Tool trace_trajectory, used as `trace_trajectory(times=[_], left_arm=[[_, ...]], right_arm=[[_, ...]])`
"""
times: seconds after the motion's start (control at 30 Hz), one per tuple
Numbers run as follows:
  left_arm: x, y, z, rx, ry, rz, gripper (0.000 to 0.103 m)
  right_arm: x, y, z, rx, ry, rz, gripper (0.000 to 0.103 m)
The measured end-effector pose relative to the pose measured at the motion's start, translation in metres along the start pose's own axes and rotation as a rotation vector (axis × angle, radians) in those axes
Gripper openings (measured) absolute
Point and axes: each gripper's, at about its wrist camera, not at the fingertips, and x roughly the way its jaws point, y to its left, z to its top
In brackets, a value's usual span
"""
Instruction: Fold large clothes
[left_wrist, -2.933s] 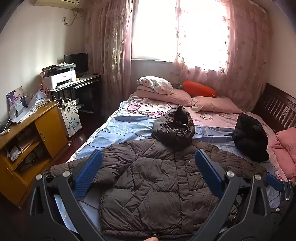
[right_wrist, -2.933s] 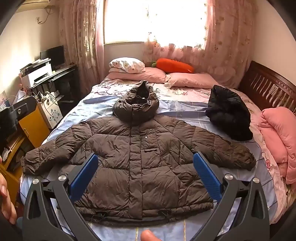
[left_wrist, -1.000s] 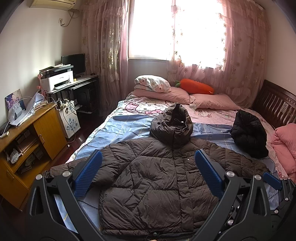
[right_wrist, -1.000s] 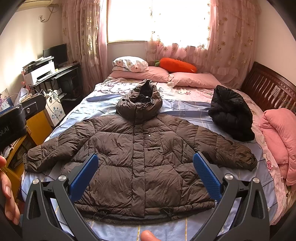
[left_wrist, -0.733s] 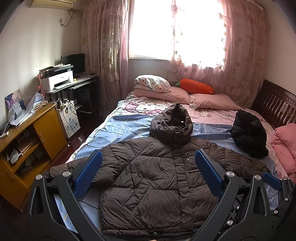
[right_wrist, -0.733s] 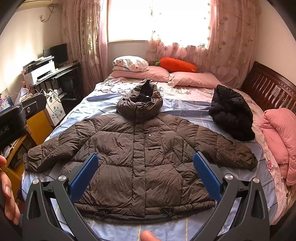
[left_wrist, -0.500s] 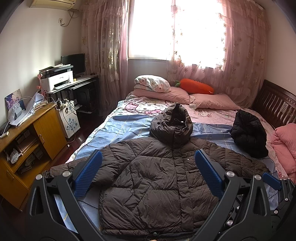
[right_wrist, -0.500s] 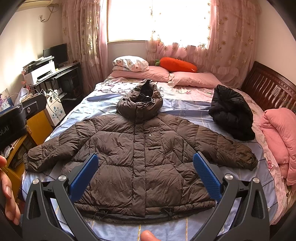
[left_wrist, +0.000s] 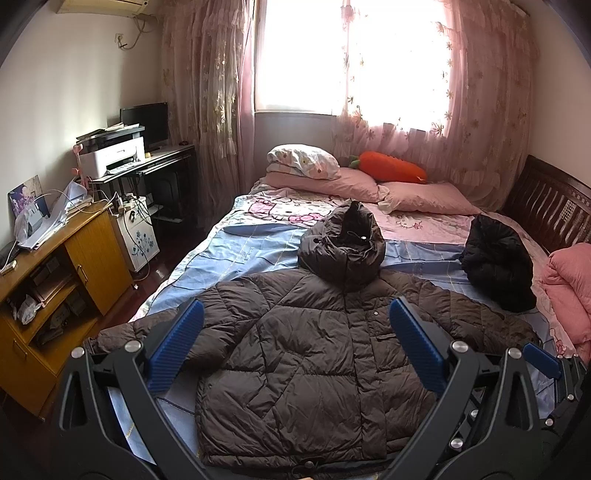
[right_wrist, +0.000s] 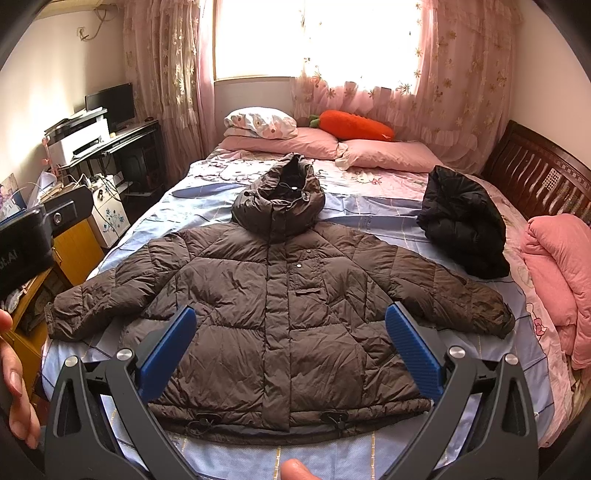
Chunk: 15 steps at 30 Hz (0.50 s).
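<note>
Spread across the blue-and-pink patterned bed (right_wrist: 207, 206): a large dark-brown quilted puffer jacket (right_wrist: 280, 295), front up and closed, hem toward the foot of the bed and nearest both tools, hood (right_wrist: 280, 206) pointing away toward the pink pillows (right_wrist: 332, 144). Long axis of the body running straight ahead from hem to hood; sleeves thrown out crosswise, almost the full width of the mattress. Off to the right and apart from it, a crumpled black padded jacket (right_wrist: 461, 232), beside a rolled pink quilt (right_wrist: 554, 280) at the bed's right edge.

Left sleeve (left_wrist: 162, 328) reaching toward the yellow wooden cabinet (left_wrist: 48, 280), cuff at the mattress edge, lying just beyond the left tool (left_wrist: 295, 350). Right sleeve (right_wrist: 465, 295) ending close ahead of the right tool (right_wrist: 288, 350), slightly to its right. So: each sleeve nearer to the tool on its own side, hem centred between them.

Both tools hovering short of the hem, blue-padded fingers (right_wrist: 413, 354) spread wide, pinching nothing, touching no fabric. Folding apparently not begun. Likely first move, judged from the layout: sleeves brought inward across the chest, each by its own side, before hem goes up toward hood. Slippery, puffy shell probably prone to springing back open.
</note>
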Motion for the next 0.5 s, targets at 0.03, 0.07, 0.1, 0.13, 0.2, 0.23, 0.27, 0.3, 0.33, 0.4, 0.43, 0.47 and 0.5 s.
trace_trajectory(times=[0.03, 0.07, 0.1, 0.13, 0.2, 0.23, 0.27, 0.3, 0.33, 0.4, 0.43, 0.47, 0.5], left_arm=[[0.002, 0.000, -0.001, -0.001, 0.008, 0.000, 0.101], [0.006, 0.000, -0.002, -0.003, 0.020, -0.002, 0.101], [0.010, 0.000, -0.004, -0.005, 0.035, -0.009, 0.101], [0.016, 0.000, -0.005, -0.007, 0.055, -0.021, 0.101], [0.029, -0.001, -0.010, -0.012, 0.098, -0.052, 0.101], [0.037, -0.003, -0.014, -0.015, 0.131, -0.083, 0.101], [0.044, -0.006, -0.016, -0.016, 0.156, -0.108, 0.101], [0.051, -0.010, -0.019, -0.020, 0.187, -0.135, 0.101], [0.061, -0.016, -0.023, -0.024, 0.243, -0.174, 0.101], [0.078, -0.031, -0.026, -0.030, 0.342, -0.252, 0.101], [0.090, -0.042, -0.026, -0.029, 0.402, -0.314, 0.101], [0.099, -0.052, -0.027, -0.021, 0.446, -0.349, 0.101], [0.110, -0.066, -0.028, 0.005, 0.500, -0.371, 0.101]], right_arm=[[0.009, -0.005, 0.001, -0.010, 0.016, -0.009, 0.102], [0.015, -0.010, 0.002, -0.014, 0.036, -0.021, 0.102], [0.030, -0.024, 0.006, -0.005, 0.076, -0.041, 0.102], [0.042, -0.041, 0.007, 0.027, 0.109, -0.054, 0.102], [0.067, -0.085, 0.007, 0.104, 0.187, -0.082, 0.102], [0.081, -0.110, 0.005, 0.132, 0.231, -0.104, 0.102], [0.093, -0.136, 0.003, 0.164, 0.264, -0.137, 0.102], [0.102, -0.168, -0.001, 0.217, 0.280, -0.186, 0.102], [0.109, -0.200, -0.007, 0.281, 0.281, -0.232, 0.102], [0.125, -0.258, -0.018, 0.386, 0.281, -0.297, 0.102], [0.137, -0.286, -0.026, 0.438, 0.318, -0.332, 0.102], [0.149, -0.313, -0.034, 0.511, 0.362, -0.318, 0.102], [0.158, -0.339, -0.041, 0.589, 0.381, -0.279, 0.102]])
